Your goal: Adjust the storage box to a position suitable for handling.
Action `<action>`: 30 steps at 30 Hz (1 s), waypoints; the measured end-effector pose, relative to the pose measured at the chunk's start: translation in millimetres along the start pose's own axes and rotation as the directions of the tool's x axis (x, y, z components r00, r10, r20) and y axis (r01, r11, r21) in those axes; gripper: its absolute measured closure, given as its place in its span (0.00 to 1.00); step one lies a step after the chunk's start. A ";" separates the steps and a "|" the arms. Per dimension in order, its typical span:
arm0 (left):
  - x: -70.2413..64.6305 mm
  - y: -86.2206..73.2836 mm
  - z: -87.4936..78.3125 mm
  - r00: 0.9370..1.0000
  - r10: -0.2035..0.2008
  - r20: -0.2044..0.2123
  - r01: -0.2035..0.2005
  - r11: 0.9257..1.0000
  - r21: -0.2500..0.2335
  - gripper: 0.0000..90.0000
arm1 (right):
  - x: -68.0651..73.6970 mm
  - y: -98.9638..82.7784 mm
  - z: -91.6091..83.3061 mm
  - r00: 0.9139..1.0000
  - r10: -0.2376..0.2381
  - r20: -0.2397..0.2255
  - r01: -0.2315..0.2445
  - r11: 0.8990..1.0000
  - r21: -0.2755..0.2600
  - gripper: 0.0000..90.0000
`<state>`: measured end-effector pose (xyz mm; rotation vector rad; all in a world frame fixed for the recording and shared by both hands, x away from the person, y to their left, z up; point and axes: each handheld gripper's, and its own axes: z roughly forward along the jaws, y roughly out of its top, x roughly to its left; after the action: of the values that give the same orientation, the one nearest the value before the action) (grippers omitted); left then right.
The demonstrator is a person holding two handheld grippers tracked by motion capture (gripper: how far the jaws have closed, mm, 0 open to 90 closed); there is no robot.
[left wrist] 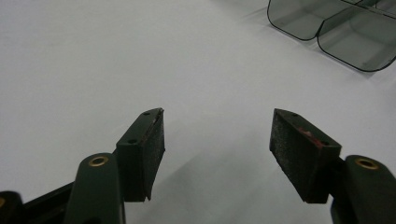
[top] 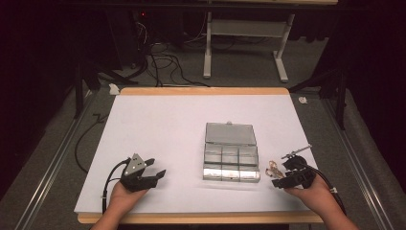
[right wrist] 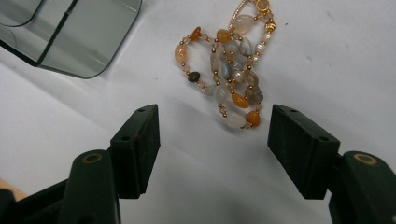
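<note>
Count, high view unless noted:
- Table (top: 158, 124): 1, white top.
- Clear box (top: 231, 152): 1, lid open. Compartments: 3 in the far row; near row blurred, count not readable.
- Bead bracelet (right wrist: 231, 77): 1, in the right gripper view; orange, white and grey stones, small gold beads between them.
- Dark tool (top: 296, 153): 1, right of the box; kind not readable.
- Grippers: 2, left gripper (top: 155, 173), right gripper (top: 281, 173). Jaws per gripper: 2.
- Hands: 2.
</note>
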<state>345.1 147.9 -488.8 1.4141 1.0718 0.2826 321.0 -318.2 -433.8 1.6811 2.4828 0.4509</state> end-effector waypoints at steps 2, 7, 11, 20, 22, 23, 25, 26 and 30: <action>0.0 0.0 0.4 1.000 -0.002 -0.001 0.002 1.000 0.000 0.40 | -0.1 2.4 -0.6 1.000 -0.010 0.002 0.010 1.000 0.006 0.38; -0.4 -0.5 0.6 1.000 0.004 0.001 -0.004 1.000 0.002 0.40 | -3.9 8.3 -1.2 1.000 -0.005 0.001 0.005 1.000 0.027 0.38; -0.5 -0.6 0.2 1.000 0.007 0.001 -0.007 1.000 -0.001 0.40 | -6.7 15.3 -0.2 1.000 -0.014 -0.003 0.014 0.999 0.045 0.39; -0.6 -0.7 0.5 1.000 0.004 0.000 -0.004 1.000 0.002 0.40 | -10.4 32.7 9.2 1.000 -0.030 0.008 0.029 0.997 0.071 0.40; -0.1 -0.3 0.9 1.000 -0.001 -0.001 0.001 1.000 0.007 0.40 | -9.6 36.2 11.8 0.999 -0.035 0.012 0.034 0.997 0.070 0.40; 0.1 -0.3 0.8 1.000 0.002 -0.002 -0.002 1.000 0.007 0.40 | -9.2 38.0 12.9 0.999 -0.039 0.009 0.038 0.997 0.074 0.40; -0.5 -0.5 0.0 1.000 0.005 0.001 -0.005 1.000 0.002 0.40 | -9.3 40.7 16.5 0.999 -0.044 0.007 0.043 0.996 0.081 0.40; -0.5 -0.5 0.0 1.000 0.005 0.002 -0.005 1.000 0.002 0.40 | -9.5 41.6 18.5 0.999 -0.044 0.007 0.044 0.995 0.089 0.40; -0.3 -0.4 0.5 1.000 -0.002 0.000 0.002 1.000 0.000 0.40 | -7.4 45.4 19.8 0.999 -0.050 0.004 0.050 0.994 0.097 0.45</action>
<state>345.2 147.2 -489.1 1.4135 1.0728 0.2812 369.2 -305.8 -439.3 1.6466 2.5746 0.3234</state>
